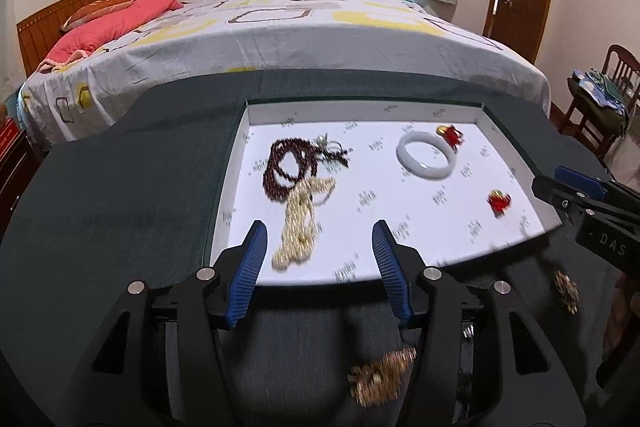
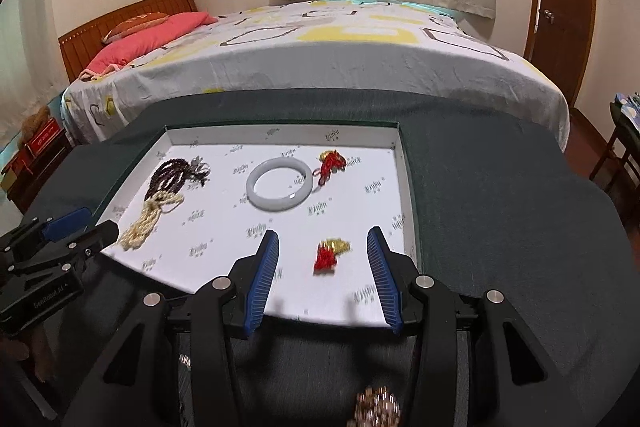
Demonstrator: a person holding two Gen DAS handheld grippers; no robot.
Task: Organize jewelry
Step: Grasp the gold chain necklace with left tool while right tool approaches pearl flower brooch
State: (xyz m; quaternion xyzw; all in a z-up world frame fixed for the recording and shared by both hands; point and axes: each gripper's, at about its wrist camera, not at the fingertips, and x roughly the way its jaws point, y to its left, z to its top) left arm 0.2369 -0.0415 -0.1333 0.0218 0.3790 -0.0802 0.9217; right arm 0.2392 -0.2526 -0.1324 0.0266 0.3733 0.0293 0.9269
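Nearest the lens in the left wrist view, a gold-coloured brooch-like cluster [image 1: 380, 377] lies blurred on the dark table cloth [image 1: 120, 207], low in the frame beneath the left gripper [image 1: 320, 247]. That gripper's blue-padded jaws stand apart with nothing between them, angled downward over the near edge of the white tray [image 1: 440, 123]. Just beyond its left pad lies the cream pearl necklace [image 1: 298, 227], overlapping a dark red bead necklace [image 1: 286, 169] further up. At centre right of the tray sit a white jade bangle [image 1: 426, 159] and two red ornaments. A second gold piece [image 1: 566, 289] rests on the cloth at lower right.

In the right wrist view, the right gripper [image 2: 324, 255] is likewise parted and empty, tilted down, with a red-and-gold ornament [image 2: 330, 255] lying on the tray seen between its pads.

Risks, as I judge them: the overlapping necklaces could tangle and lift together, and the gold pieces on the cloth sit low under the grippers, easy to overlook or brush.
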